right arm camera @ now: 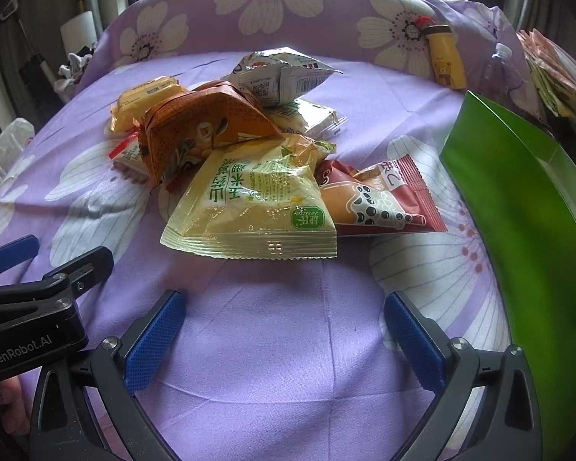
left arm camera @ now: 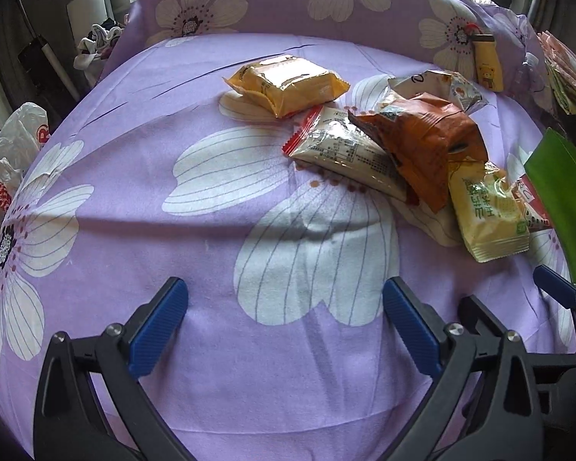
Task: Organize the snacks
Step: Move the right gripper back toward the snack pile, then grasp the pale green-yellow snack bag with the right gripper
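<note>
A pile of snack packets lies on the purple flowered cloth (left arm camera: 134, 176). It holds a pale yellow-green packet (right arm camera: 257, 207) (left arm camera: 487, 215), an orange bag (right arm camera: 203, 126) (left arm camera: 430, 142), a red milk-tea packet (right arm camera: 384, 203), a white packet (right arm camera: 280, 77), a yellow pastry packet (left arm camera: 288, 80) (right arm camera: 146, 101) and a white packet with red ends (left arm camera: 345, 153). A green box (right arm camera: 518, 211) (left arm camera: 564, 199) stands at the right. My left gripper (left arm camera: 284, 326) is open and empty, left of the pile. My right gripper (right arm camera: 284, 334) is open and empty, just in front of the yellow-green packet.
A small yellow bottle (right arm camera: 445, 61) and a clear water bottle (right arm camera: 499, 73) lean on the flowered backrest (right arm camera: 280, 4). A stack of packets (right arm camera: 553, 80) sits at the far right. A plastic bag (left arm camera: 15, 153) lies past the cloth's left edge.
</note>
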